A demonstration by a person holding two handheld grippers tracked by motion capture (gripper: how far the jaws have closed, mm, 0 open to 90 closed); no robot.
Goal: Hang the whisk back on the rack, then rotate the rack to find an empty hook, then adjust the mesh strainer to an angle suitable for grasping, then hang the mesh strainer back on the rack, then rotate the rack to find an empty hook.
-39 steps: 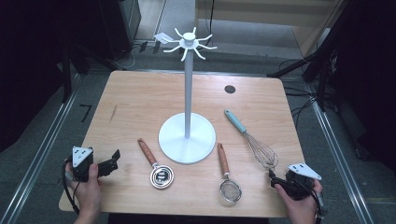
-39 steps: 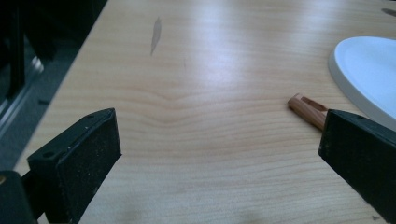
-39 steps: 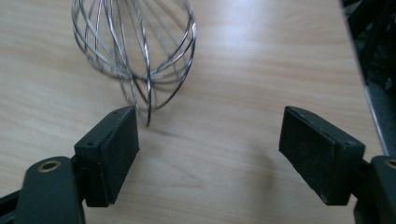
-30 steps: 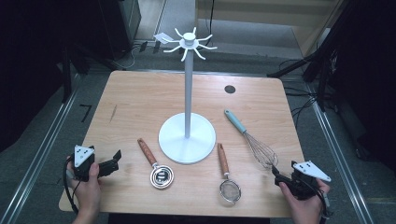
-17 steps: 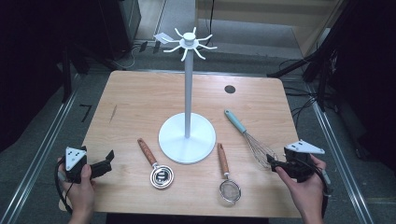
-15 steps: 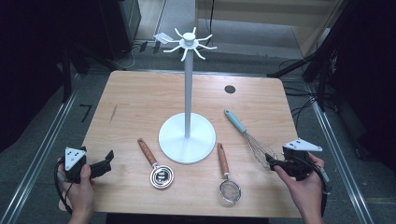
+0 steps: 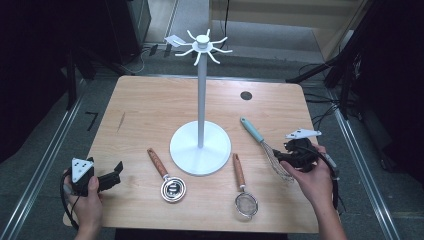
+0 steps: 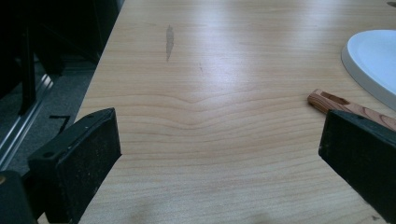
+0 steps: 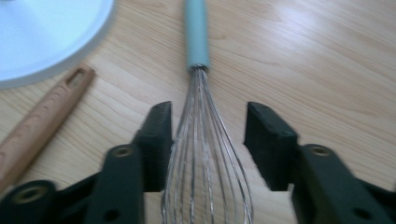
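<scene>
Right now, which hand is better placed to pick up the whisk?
Right. The right gripper has its open jaws either side of the whisk wires; the left gripper sits open at the table's far left edge.

Surface: wooden table (image 7: 150,115) | centre: white stand base (image 7: 200,148) | right of base: whisk (image 7: 265,146), teal handle, lying flat | front: strainer (image 7: 242,186) and wood-handled coil whisk (image 7: 167,177), both flat | far right: dark round hole (image 7: 246,95)
</scene>
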